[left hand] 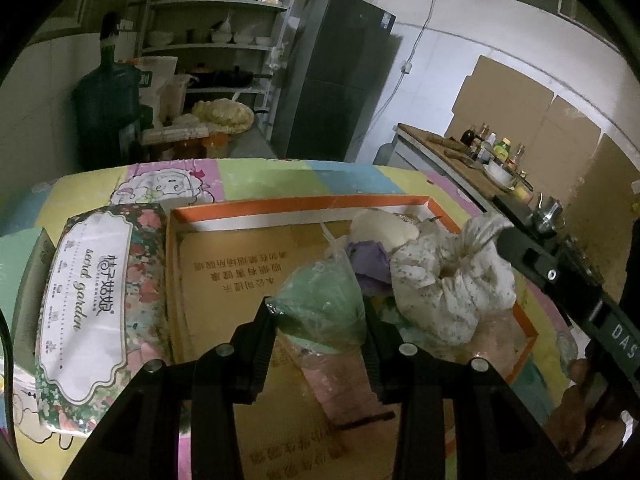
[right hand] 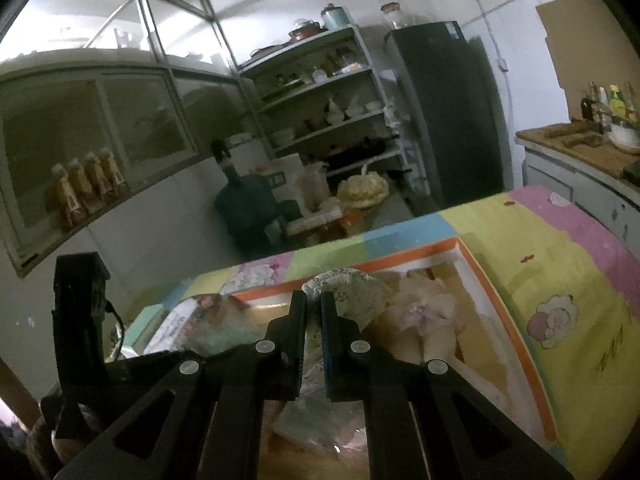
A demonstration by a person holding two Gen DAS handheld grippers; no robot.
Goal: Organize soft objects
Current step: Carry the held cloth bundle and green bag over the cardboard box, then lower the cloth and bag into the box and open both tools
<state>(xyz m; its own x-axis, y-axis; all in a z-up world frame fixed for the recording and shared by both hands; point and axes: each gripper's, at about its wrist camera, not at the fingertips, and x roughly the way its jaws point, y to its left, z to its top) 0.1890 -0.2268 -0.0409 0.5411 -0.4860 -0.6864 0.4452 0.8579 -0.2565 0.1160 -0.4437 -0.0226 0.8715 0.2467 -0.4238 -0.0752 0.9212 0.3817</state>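
Left wrist view: my left hand-held gripper (left hand: 320,316) is closed on a clear plastic bag of green soft stuff (left hand: 320,304), one finger on each side of it. The bag's long axis runs straight ahead along my fingers, its pinkish lower end trailing back beneath them. It hangs over the shallow orange-rimmed cardboard box (left hand: 304,203), whose bare floor lies ahead and to the left of the gripper. Ahead and to the right, in the box's far corner, sit a white floral cloth bundle (left hand: 452,280), a purple piece (left hand: 370,258) and a pale round cushion (left hand: 382,228). Left of the gripper, just outside the box wall, lies a flowered tissue pack (left hand: 94,304) on the patchwork-covered table (left hand: 264,176).

Right wrist view: my right hand-held gripper (right hand: 313,312) has its fingers nearly together, a narrow gap between them; I cannot tell whether floral cloth (right hand: 352,288) is pinched there, though it shows just past the tips. A pinkish soft toy (right hand: 424,320) lies ahead to the right, inside the box (right hand: 520,340).

I judge the left gripper nearer the free floor, so setting the bag down means moving ahead-left, away from the pile.
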